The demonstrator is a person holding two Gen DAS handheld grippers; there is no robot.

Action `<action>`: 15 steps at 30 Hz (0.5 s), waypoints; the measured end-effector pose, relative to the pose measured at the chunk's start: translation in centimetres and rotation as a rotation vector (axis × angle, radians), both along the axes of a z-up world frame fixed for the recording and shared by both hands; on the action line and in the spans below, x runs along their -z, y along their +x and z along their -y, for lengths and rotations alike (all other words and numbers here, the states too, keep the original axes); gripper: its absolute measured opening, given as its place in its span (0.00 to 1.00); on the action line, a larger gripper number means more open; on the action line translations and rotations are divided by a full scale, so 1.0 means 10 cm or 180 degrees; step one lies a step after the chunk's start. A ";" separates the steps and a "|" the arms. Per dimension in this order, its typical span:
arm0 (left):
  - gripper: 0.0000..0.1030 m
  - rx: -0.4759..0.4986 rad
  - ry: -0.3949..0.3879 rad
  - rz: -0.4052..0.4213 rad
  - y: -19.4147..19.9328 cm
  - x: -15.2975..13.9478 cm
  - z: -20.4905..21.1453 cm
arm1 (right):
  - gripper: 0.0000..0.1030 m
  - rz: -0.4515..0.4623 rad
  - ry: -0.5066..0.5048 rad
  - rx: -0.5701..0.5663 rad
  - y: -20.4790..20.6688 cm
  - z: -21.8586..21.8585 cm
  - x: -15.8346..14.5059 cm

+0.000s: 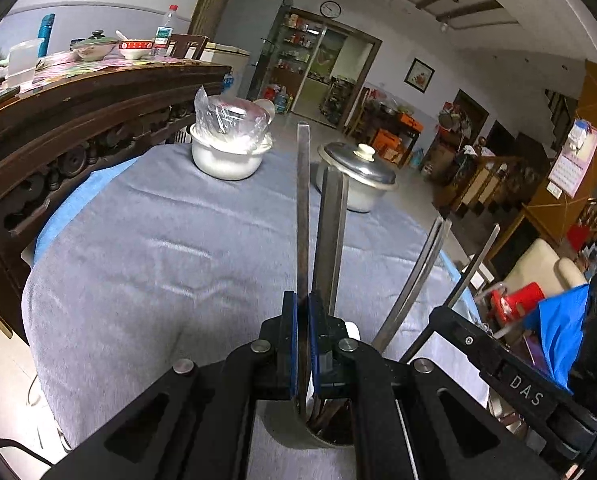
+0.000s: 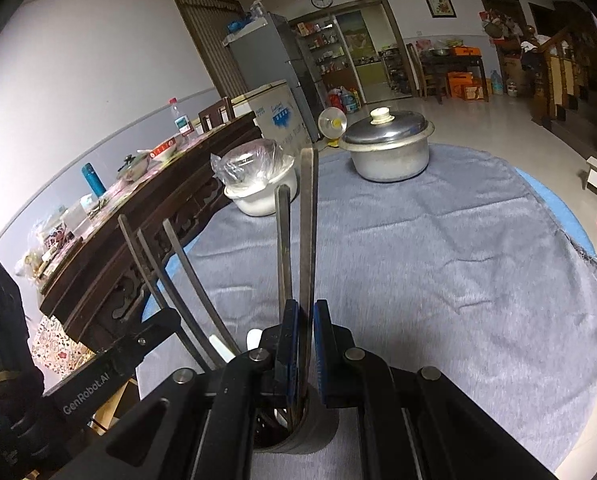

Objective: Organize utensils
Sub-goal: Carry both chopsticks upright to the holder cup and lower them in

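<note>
Lettering "DAS" shows right of the left claw, clamped on a metal handle above the utensil cup. Right view: "GenRobot.AI" sits left of the right claw, gripping another handle over the cup, on the grey-clothed counter.

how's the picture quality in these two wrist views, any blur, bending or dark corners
Left wrist view: fisheye bends the wooden table, corners are black, grey cloth is slightly smeared. Right wrist view: same bending and black corners, lidded metal pot sharp, cloth softly smeared.
</note>
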State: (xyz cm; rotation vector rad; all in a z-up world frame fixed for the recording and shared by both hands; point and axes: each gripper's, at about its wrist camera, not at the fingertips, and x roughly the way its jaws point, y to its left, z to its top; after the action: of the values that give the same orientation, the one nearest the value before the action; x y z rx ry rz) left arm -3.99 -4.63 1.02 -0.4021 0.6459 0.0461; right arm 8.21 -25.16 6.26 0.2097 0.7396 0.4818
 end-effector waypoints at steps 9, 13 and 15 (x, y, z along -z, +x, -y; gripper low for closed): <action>0.05 0.0067 0.0019 -0.0077 -0.02 0.05 0.02 | 0.08 -0.0031 -0.0049 -0.0052 -0.05 -0.05 0.05; 0.05 0.0092 0.0027 -0.0080 -0.05 0.05 0.03 | 0.08 -0.0038 -0.0048 -0.0055 -0.04 -0.04 0.05; 0.05 0.0101 0.0019 -0.0080 -0.06 0.04 0.03 | 0.08 -0.0040 -0.0049 -0.0054 -0.04 -0.04 0.05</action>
State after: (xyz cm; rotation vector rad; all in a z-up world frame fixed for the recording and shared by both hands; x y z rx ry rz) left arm -4.58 -4.92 0.58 -0.3858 0.6767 0.0229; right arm 7.78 -24.73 5.79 0.1923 0.7576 0.4910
